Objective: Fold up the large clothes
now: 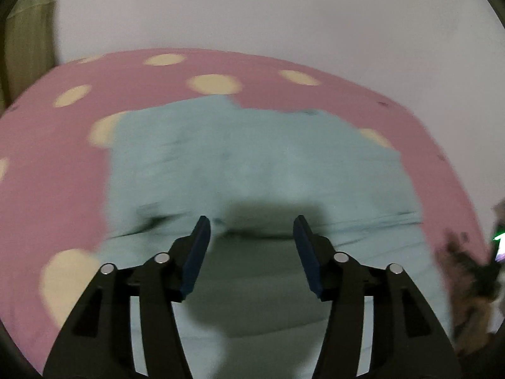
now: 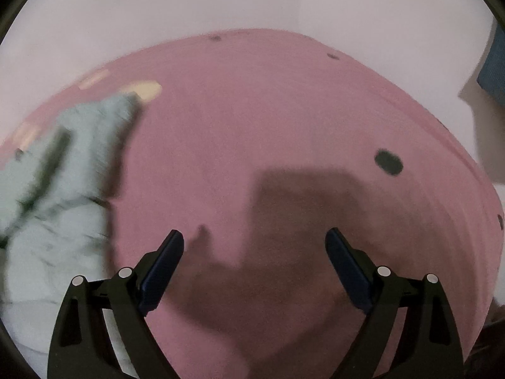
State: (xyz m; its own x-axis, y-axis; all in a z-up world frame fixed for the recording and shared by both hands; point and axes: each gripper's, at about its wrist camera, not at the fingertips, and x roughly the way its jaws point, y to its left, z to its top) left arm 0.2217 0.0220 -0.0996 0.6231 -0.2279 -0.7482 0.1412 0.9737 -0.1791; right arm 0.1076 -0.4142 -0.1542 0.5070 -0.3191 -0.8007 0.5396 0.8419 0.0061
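A pale mint-green garment [image 1: 252, 164] lies spread on a pink bedsheet [image 1: 50, 170] with cream dots. My left gripper [image 1: 251, 225] is open and empty, hovering just above the garment's near part, its shadow on the cloth. In the right wrist view the same garment [image 2: 63, 189] lies bunched at the left edge. My right gripper [image 2: 254, 240] is open and empty above bare pink sheet [image 2: 252, 120], to the right of the garment and apart from it.
A pale wall [image 1: 252, 9] stands behind the bed. A greenish curtain [image 1: 28, 38] hangs at far left. A brown patterned thing [image 1: 470, 284] sits at the right edge of the left view. A blue object [image 2: 494, 66] is at the upper right.
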